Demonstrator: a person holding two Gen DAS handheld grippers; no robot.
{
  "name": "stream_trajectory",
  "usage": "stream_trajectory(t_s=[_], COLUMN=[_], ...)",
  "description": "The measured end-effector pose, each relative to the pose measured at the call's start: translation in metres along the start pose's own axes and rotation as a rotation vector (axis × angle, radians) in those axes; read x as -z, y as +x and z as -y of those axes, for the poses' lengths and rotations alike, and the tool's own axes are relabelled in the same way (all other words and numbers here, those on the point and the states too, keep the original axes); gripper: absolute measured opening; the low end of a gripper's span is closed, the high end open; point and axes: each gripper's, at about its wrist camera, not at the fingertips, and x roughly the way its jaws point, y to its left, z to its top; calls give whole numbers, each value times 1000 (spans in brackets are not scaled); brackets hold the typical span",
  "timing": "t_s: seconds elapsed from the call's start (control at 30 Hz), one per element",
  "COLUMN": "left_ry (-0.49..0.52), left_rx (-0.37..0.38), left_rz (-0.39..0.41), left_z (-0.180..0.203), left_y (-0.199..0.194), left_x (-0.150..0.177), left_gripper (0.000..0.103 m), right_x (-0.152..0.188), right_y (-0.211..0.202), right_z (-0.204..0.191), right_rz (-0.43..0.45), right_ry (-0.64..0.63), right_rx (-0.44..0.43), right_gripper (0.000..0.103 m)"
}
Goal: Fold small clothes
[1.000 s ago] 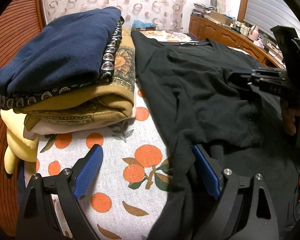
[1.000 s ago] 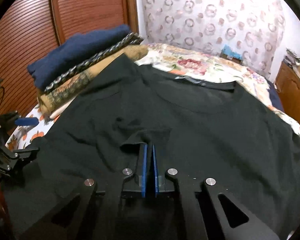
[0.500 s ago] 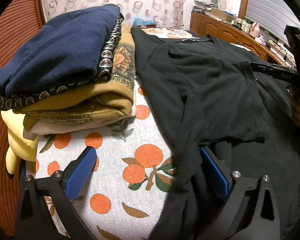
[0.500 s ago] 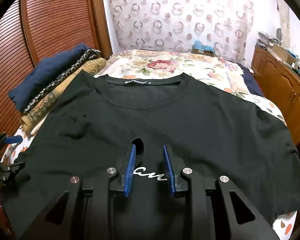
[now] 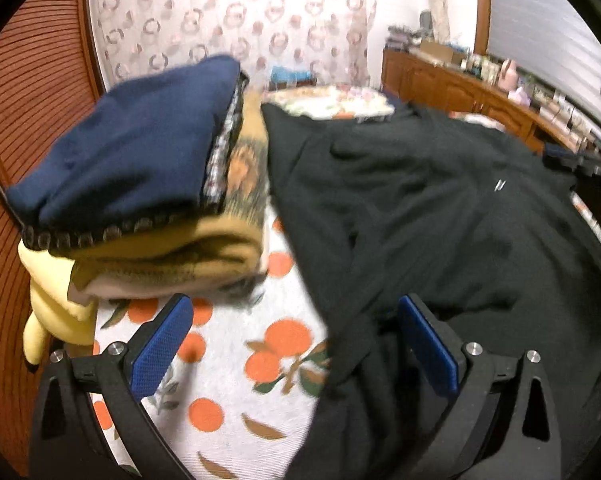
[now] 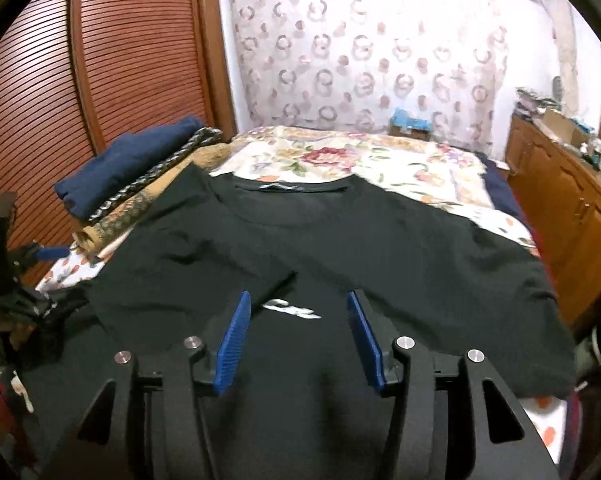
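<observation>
Black T-shirt (image 6: 340, 248) spread flat across the bed (image 6: 340, 160), folded clothes stack (image 5: 140, 184) at its left edge, left gripper (image 5: 296, 336) jaws held wide apart, right gripper (image 6: 298, 332) jaws just opened, nothing clamped.

A shirt (image 6: 340, 248) lies spread flat across the near end of the bed (image 6: 380, 160), its collar toward the far curtain (image 6: 380, 60). A stack of folded clothes (image 5: 148, 200) sits on the bed just left of the shirt, touching its shoulder, with the slatted door (image 6: 100, 60) behind the stack. A cabinet (image 6: 560, 192) runs along the bed's right side, and the left gripper (image 5: 296, 344) straddles the shirt's left edge while the right gripper (image 6: 300, 320) hangs over its middle.
</observation>
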Motion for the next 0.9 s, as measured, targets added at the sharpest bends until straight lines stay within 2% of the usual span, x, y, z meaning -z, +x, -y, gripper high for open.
stream_trajectory(t_s=[0.17,0.4,0.53,0.63,0.9], left_ry=[4,11,14,24,33], left_rx=[45,109,145,160,177], left_rz=[75,120,115,94,53], left_z=[21,53,69,78,93], left_y=[-14,-14,-6,2,11], left_x=[-20,-31,-31,-28,-25], left_gripper=[102,102,102,102,102], right_x=[15,44,56,57,41], right_y=[-17,-39,-47,-47,-32], right_z=[30,94,122,132,139], right_rz=[5,-4,-22,-38,-72], right_ry=[46,189,276,296,331], right_rx=[89,201,231,275,244], right_gripper=[52,52,52,52,52])
